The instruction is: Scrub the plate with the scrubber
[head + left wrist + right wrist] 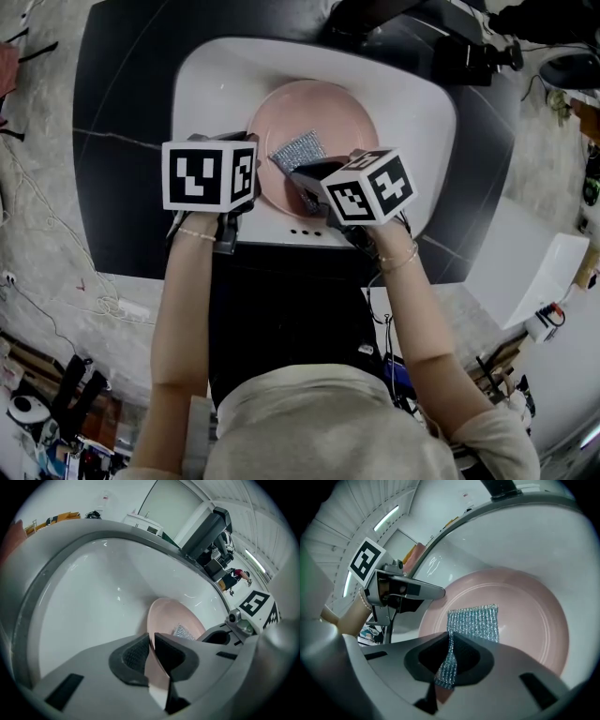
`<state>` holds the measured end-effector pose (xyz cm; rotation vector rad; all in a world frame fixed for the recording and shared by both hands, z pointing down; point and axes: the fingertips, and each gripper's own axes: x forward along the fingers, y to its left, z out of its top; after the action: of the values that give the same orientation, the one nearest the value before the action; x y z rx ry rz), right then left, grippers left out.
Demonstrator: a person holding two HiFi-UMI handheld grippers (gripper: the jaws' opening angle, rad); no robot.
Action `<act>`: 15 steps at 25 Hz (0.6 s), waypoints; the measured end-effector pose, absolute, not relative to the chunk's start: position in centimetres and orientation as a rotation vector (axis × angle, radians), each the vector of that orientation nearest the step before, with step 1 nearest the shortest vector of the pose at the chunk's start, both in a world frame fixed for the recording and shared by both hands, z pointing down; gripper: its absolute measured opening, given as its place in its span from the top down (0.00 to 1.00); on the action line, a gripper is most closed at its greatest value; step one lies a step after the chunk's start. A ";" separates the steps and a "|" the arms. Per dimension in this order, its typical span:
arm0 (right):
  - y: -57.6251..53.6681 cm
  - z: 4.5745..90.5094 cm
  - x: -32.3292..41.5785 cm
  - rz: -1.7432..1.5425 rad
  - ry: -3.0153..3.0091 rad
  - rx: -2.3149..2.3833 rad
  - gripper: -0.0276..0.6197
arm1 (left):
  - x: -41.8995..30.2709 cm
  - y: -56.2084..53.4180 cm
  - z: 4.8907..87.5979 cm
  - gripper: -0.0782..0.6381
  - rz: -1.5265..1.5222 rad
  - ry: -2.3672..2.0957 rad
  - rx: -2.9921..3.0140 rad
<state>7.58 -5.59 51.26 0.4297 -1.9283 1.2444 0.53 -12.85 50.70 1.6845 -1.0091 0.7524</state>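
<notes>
Bare forearms of the person fill the near part of the head view, each hand carrying a gripper topped by a marker cube (208, 173). Beyond them a pale pink, round, smooth plate (328, 117) sits in a white oval sink basin (211, 80) set in a dark countertop (117, 141). The left gripper (251, 183) meets the plate's left rim. The right gripper (305, 183) reaches over its near part, where a silvery blue-grey mesh scrubber (298, 150) lies.

From the left gripper view, the 2 jaws stand narrow, clamped on the plate's (176, 616) thin rim.

From the right gripper view, the 2 jaws pinch 1 edge of the scrubber (473, 620), and the rest spreads flat on the pink surface.

Stiff and glossy, the plate is probably slippery and breakable, so the rim is the sensible hold. Being light and floppy, the scrubber will likely fold unless it is pressed flat while rubbing.
</notes>
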 end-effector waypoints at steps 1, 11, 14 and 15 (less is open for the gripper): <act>-5.8 51.2 7.1 1.241 -1.935 0.420 0.90 | 0.5 -12.8 50.7 0.82 0.754 -1.007 1.684; -9.3 52.3 6.2 1.225 -1.985 0.473 0.90 | 0.6 -12.6 50.9 0.82 0.776 -0.993 1.699; -10.0 52.6 6.6 1.226 -1.984 0.508 0.90 | 0.7 -12.5 51.0 0.82 0.785 -0.982 1.698; -10.2 52.7 6.6 1.227 -1.982 0.516 0.90 | 0.7 -12.4 51.0 0.82 0.787 -0.980 1.699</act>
<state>6.64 -10.20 52.68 0.5159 -1.9824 1.2274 0.68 -12.43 51.00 1.6988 -0.9802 0.7873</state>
